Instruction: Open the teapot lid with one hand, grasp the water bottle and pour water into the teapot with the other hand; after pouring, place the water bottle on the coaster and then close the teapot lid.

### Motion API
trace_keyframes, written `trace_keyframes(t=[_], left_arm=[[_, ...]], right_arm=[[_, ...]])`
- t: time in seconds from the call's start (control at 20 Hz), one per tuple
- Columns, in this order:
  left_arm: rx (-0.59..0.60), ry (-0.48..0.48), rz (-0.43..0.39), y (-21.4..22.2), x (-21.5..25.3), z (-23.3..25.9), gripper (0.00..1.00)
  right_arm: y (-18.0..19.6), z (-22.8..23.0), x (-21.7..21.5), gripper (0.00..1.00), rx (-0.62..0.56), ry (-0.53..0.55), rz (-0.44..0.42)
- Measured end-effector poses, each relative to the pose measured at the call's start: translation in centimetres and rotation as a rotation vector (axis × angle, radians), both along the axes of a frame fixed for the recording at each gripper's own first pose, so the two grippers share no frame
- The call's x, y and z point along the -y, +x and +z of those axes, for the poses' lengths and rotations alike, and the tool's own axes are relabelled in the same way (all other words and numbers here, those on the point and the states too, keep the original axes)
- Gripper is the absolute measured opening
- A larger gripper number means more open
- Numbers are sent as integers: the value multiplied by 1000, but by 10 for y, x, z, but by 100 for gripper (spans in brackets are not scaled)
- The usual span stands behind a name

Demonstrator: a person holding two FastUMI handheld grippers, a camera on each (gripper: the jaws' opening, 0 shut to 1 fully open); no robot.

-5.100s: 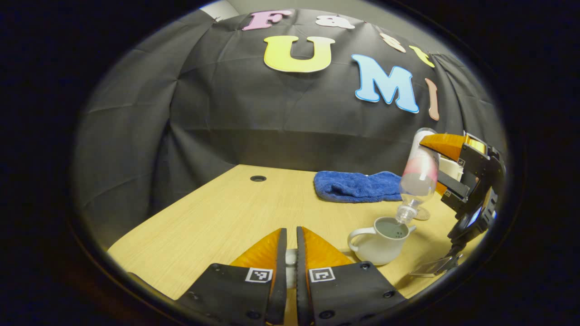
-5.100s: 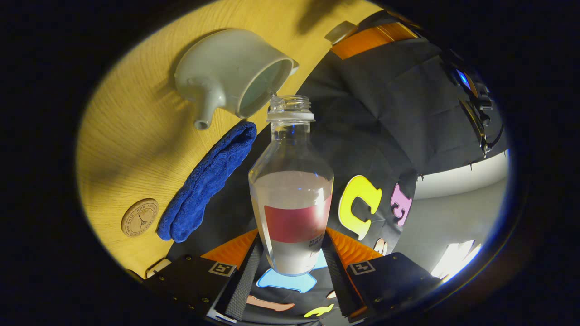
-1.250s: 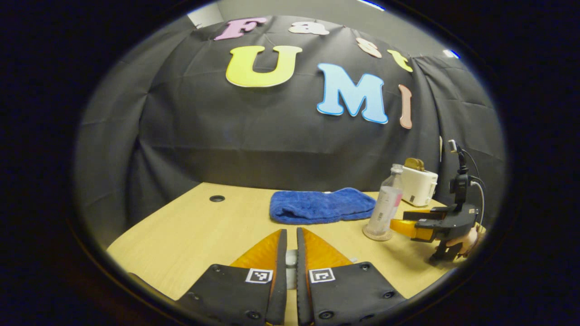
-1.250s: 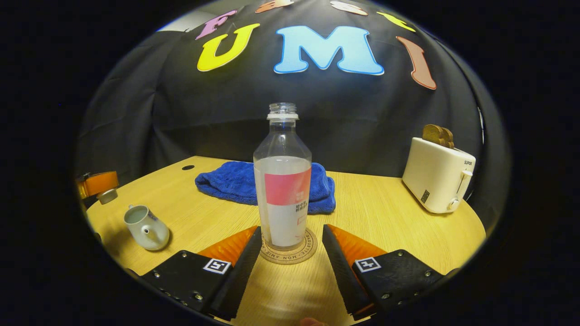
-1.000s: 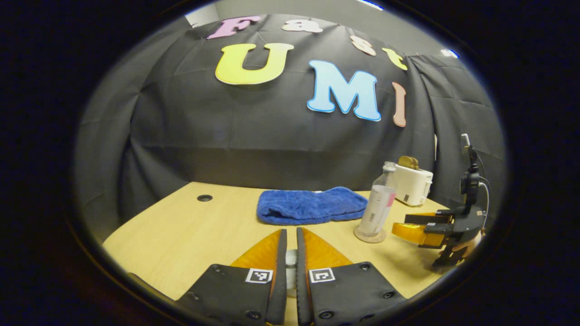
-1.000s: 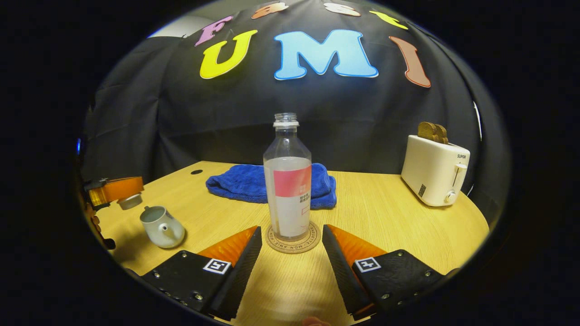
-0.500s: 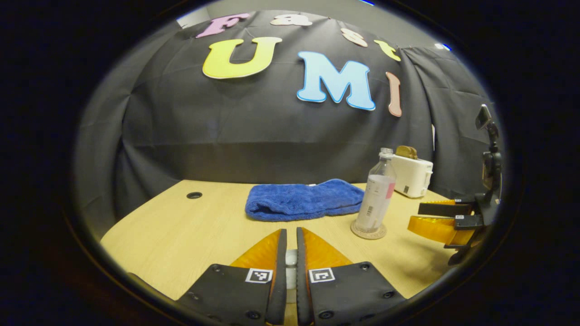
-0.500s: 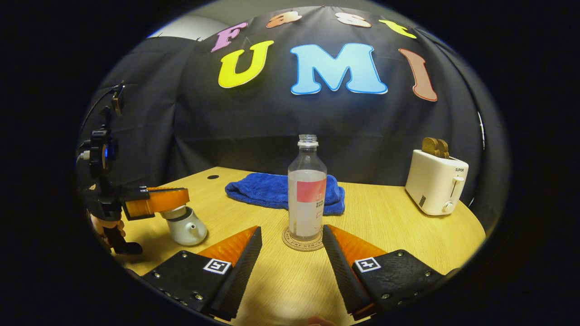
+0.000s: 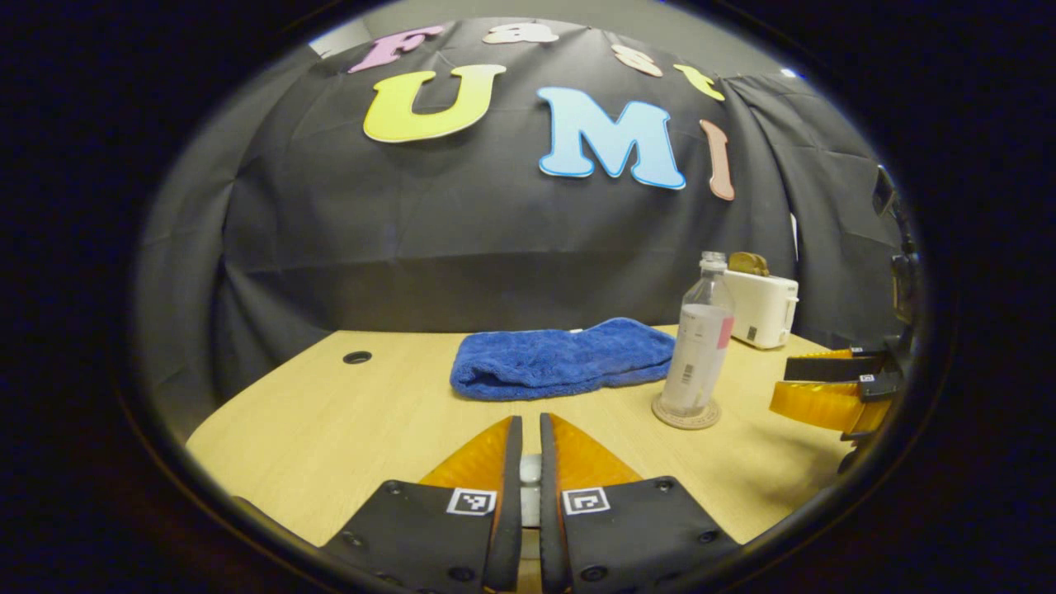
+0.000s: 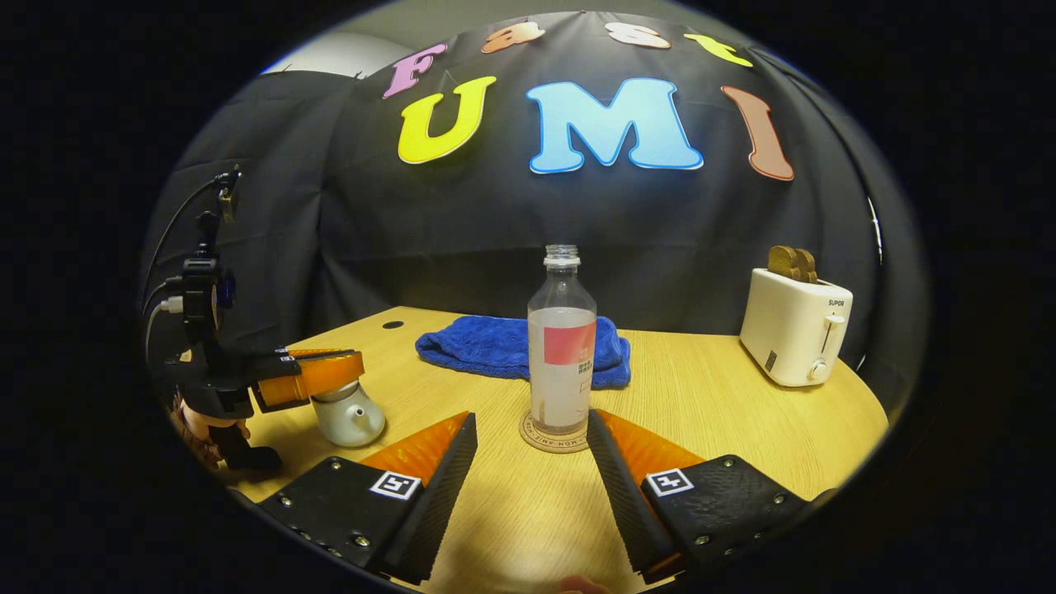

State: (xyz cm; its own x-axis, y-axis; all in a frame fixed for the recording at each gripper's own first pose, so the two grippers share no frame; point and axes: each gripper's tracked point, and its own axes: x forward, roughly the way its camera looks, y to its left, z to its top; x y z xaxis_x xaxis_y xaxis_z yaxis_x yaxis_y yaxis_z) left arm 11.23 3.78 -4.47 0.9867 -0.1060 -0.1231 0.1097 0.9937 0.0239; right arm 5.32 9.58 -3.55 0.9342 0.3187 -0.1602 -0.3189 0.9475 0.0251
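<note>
Presently, findings as observed:

Left gripper [image 9: 529, 429]: fingers drawn close together with a small white piece pinched between them, seemingly the knob of the teapot lid [image 9: 529, 472]; most of the lid is hidden behind the fingers. In the right gripper view this gripper [image 10: 330, 373] sits directly over the teapot's top, held by a hand [image 10: 202, 425] at the left edge.

Right gripper [image 10: 530, 422]: fingers spread wide and holding nothing, one to each side of the coaster and apart from the bottle. In the left gripper view it [image 9: 813, 388] stands to the right of the bottle.

Water bottle [image 10: 562, 342]: upright on the coaster, uncapped, partly filled, free of both grippers.

Coaster [image 10: 538, 440]: round, flat on the table, the bottle's base on it.

Teapot [image 10: 351, 417]: white, on the table's left part in the right gripper view, spout facing the camera; its opening is covered by the left gripper, so whether the lid is seated cannot be told.

Table [image 10: 718, 412]: light wood, with a round cable hole [image 9: 356, 357] near the far left corner.

Blue towel [image 10: 495, 342]: bunched, lying just behind the bottle, partly screened by it.

Toaster [image 10: 796, 330]: white, at the far right, bread slices standing in its slots, well apart from the bottle.

Obstructions: none between the bottle and the right gripper.
</note>
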Motion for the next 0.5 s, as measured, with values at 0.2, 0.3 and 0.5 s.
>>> trace_keyframes(t=[0.2, 0.3, 0.5], left_arm=[[1, 4, 2, 2, 3, -3, 22], [1, 2, 4, -1, 3, 0, 25], [4, -16, 9, -8, 3, 3, 24]], right_arm=[[-3, -5, -1, 84, -12, 13, 1], [-3, -4, -1, 84, -14, 13, -1], [-5, 0, -1, 84, -3, 19, -9]])
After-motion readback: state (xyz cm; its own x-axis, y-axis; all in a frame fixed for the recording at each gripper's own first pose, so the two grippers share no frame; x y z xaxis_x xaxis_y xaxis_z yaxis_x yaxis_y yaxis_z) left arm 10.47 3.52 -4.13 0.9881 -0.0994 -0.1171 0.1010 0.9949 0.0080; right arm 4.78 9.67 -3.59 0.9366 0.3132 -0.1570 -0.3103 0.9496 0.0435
